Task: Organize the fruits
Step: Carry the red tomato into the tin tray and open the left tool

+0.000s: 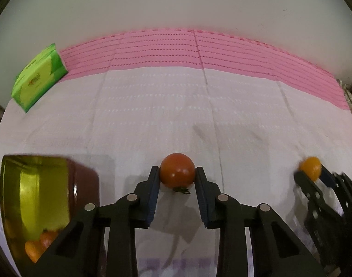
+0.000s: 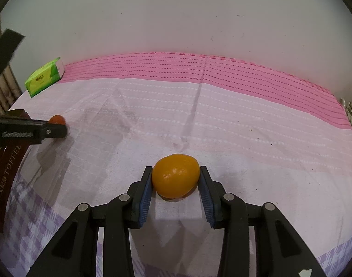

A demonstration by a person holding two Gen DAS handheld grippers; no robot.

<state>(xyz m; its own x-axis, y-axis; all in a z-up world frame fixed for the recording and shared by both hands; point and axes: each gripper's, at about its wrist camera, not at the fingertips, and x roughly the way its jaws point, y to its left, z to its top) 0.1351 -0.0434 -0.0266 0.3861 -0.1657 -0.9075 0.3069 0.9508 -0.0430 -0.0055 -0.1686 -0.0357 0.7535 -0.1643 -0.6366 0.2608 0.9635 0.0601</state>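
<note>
I'm holding my left gripper (image 1: 177, 173) low over the cloth (image 1: 152, 120), its pads touching both sides of a red tomato (image 1: 177, 169) whose green stem is pointing back at me. Off to my left a tin (image 1: 37, 198) is lying tilted, showing orange fruits (image 1: 40, 244) inside. At far right my right gripper (image 1: 311, 173) is pinching an orange (image 1: 311, 167). A green pack (image 1: 39, 77) is sitting at the far left.
</note>
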